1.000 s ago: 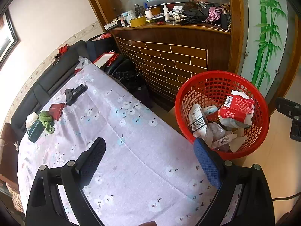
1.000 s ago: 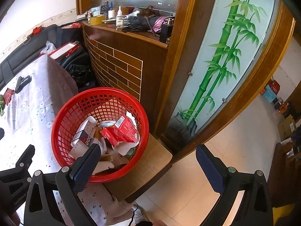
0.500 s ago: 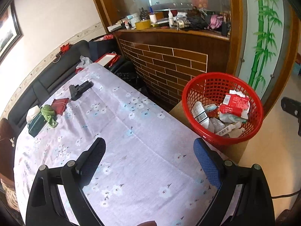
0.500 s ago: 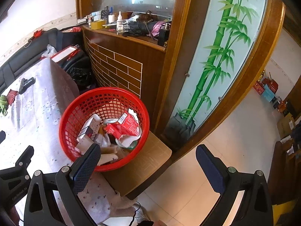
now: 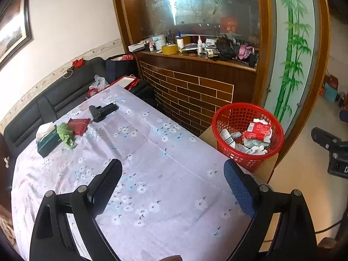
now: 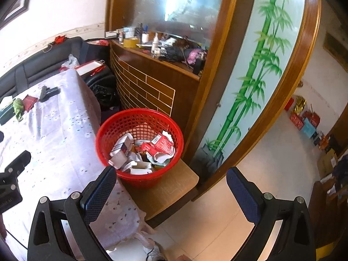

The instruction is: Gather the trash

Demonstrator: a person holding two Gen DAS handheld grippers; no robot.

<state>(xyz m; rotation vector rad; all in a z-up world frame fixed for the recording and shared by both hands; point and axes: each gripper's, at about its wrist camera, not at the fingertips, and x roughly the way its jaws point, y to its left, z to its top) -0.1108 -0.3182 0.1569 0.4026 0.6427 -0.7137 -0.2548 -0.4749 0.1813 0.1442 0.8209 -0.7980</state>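
Left wrist view: the left gripper [image 5: 173, 187] hangs over the desk [image 5: 165, 174], which is covered by a pale floral cloth; its fingers [image 5: 106, 184] stand wide apart with nothing between them. Off the desk's far right corner a red mesh basket [image 5: 237, 117] sits on a low wooden stool [image 5: 266, 167]. Inside it lies the collected trash [image 5: 248, 138]: a crumpled red-and-white packet on top, white cartons with barcodes and scraps of paper beneath. At the desk's far left end a dark green tissue box [image 5: 46, 144] has a white tissue poking up, with a green rag [image 5: 66, 134], a red pouch [image 5: 79, 125] and a black gun-shaped object [image 5: 102, 112] close by.

Right wrist view: the right gripper [image 6: 171, 193] has its fingers [image 6: 99, 192] wide apart and empty, above the desk's edge and the tiled floor. The basket [image 6: 113, 128] stands just beyond the left fingertip, about a third full of cartons and torn red packaging [image 6: 161, 145]. The stool [image 6: 174, 187] carries it, beside a panel painted with bamboo [image 6: 250, 82].
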